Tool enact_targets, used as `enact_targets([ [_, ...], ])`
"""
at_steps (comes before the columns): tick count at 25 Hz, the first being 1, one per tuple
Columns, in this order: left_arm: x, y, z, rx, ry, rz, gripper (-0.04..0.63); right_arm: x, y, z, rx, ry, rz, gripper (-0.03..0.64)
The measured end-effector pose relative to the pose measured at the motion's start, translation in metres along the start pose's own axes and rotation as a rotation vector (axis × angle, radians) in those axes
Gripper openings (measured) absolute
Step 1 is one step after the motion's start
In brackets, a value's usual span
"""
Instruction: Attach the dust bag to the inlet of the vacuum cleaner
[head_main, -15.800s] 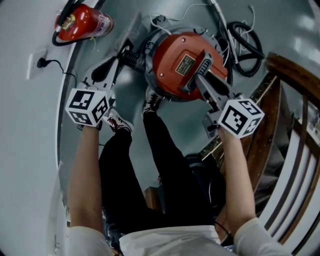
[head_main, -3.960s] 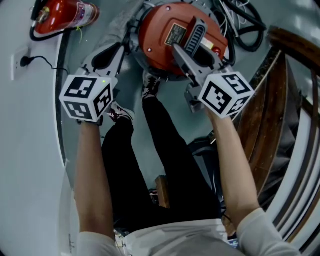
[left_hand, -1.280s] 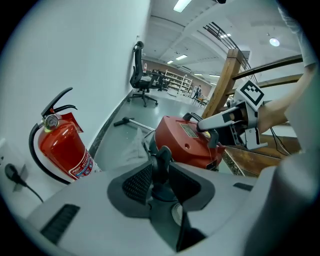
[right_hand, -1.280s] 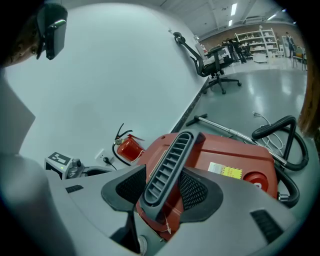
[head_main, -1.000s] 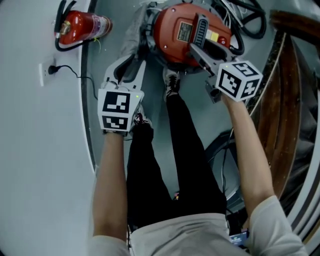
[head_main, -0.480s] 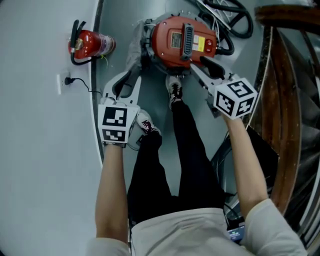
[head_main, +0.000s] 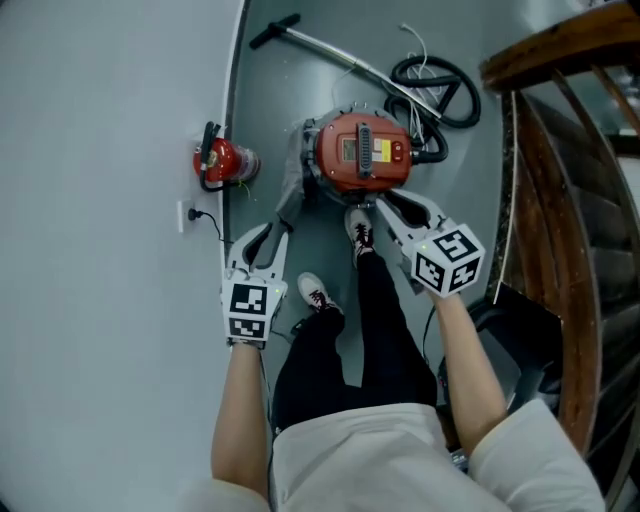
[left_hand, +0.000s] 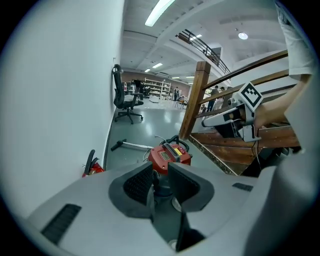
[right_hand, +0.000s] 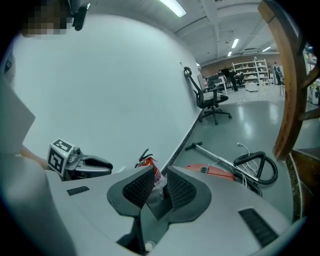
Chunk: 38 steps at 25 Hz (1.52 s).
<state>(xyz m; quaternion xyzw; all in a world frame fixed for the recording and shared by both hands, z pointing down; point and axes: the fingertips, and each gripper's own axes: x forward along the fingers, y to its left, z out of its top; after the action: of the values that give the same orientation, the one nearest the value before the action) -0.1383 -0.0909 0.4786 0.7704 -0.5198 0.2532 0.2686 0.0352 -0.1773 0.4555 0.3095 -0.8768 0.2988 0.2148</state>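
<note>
Vacuum cleaner (head_main: 362, 152), red, sits on the floor by the wall, just past the person's shoes. Possibly the dust bag (head_main: 292, 172) lies pale against it. Left gripper (head_main: 268, 228) and right gripper (head_main: 395, 210) hang above it. Their jaws have just been closing yet stand apart, empty, likely because nothing needs holding.

Red vacuum cleaner (head_main: 360, 176), red fire extinguisher (head_main: 224, 163), grey floor (head_main: 300, 70), brown railing (head_main: 545, 160).
</note>
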Motion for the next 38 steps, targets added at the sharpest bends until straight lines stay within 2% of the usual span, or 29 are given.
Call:
enact_targets([
  [5, -0.046, -0.007, 0.047, -0.002, -0.05, 0.046, 0.078, -0.049, 0.029, 0.027, -0.084, -0.011, -0.049, 0.067],
  [9, -0.074, -0.014, 0.085, 0.049, -0.078, 0.07, 0.035, -0.077, 0.05, 0.057, -0.134, -0.075, -0.073, 0.054],
  [11, -0.088, -0.021, 0.101, 0.059, -0.088, 0.062, 0.018, -0.09, 0.061, 0.07, -0.167, -0.1, -0.08, 0.051],
  [14, -0.112, -0.028, 0.121, 0.02, -0.114, 0.031, 0.011, -0.107, 0.082, 0.087, -0.249, -0.116, -0.072, 0.041],
  [16, -0.126, -0.031, 0.137, 0.025, -0.134, 0.021, 0.002, -0.117, 0.093, 0.099, -0.314, -0.114, -0.061, 0.038],
  [23, -0.175, -0.058, 0.183, 0.127, -0.196, -0.042, 0.002, -0.163, 0.123, 0.139, -0.503, -0.125, -0.036, 0.035],
  [26, -0.201, -0.069, 0.207, 0.162, -0.247, -0.056, 0.002, -0.183, 0.136, 0.157, -0.553, -0.151, -0.023, 0.035],
  [32, -0.254, -0.076, 0.24, 0.232, -0.371, 0.043, 0.002, -0.222, 0.164, 0.19, -0.62, -0.212, -0.023, 0.035],
  [38, -0.292, -0.098, 0.258, 0.338, -0.404, 0.075, 0.002, -0.255, 0.193, 0.207, -0.726, -0.227, -0.019, 0.032],
])
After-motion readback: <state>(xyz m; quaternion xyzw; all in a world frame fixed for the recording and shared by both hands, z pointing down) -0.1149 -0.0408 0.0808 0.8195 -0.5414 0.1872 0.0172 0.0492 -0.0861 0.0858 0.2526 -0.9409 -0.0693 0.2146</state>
